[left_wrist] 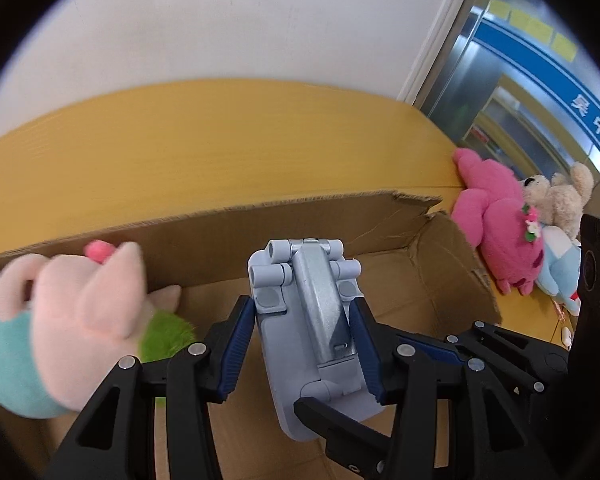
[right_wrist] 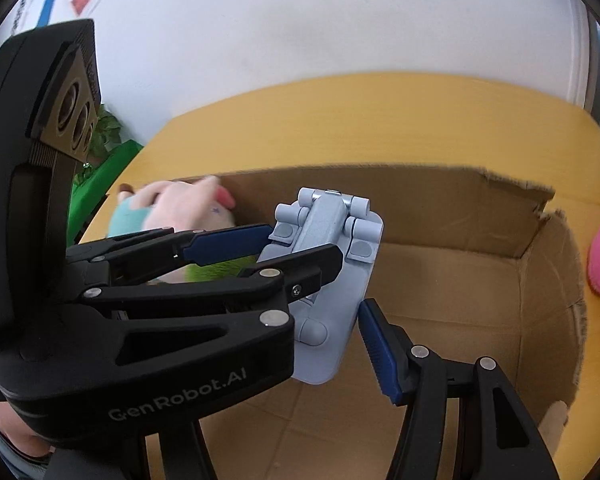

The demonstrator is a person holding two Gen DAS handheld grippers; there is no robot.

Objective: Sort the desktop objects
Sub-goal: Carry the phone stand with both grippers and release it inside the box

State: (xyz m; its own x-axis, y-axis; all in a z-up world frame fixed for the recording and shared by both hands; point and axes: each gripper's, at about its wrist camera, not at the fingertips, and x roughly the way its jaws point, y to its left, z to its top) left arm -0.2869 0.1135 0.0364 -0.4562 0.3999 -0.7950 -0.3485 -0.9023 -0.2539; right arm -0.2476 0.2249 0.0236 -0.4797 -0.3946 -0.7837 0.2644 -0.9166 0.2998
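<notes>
I judge the sorting partly done: a pale pink plush toy [left_wrist: 80,312] with a teal part and a green tuft already lies in the cardboard box [left_wrist: 440,248], against its left end. Several plush toys are left outside it on the yellow worktop [left_wrist: 220,140], past the box's right end toward the worktop's right edge: a bright pink one [left_wrist: 496,216], a beige bear [left_wrist: 556,196] and a light blue one [left_wrist: 556,272].

I am carrying a grey folding stand [left_wrist: 312,320] over the open box with both tools. My left hand-held gripper [left_wrist: 300,348] is clenched on it, the blue pads [left_wrist: 236,348] pressing its two long sides. My right hand-held gripper [right_wrist: 332,304] reaches in from the right; its upper finger lies across the stand's face and its lower blue pad sits at the stand's edge, so it seems to grasp the stand too, though I cannot see the contact clearly. The stand hangs above the box floor, not yet set down.
</notes>
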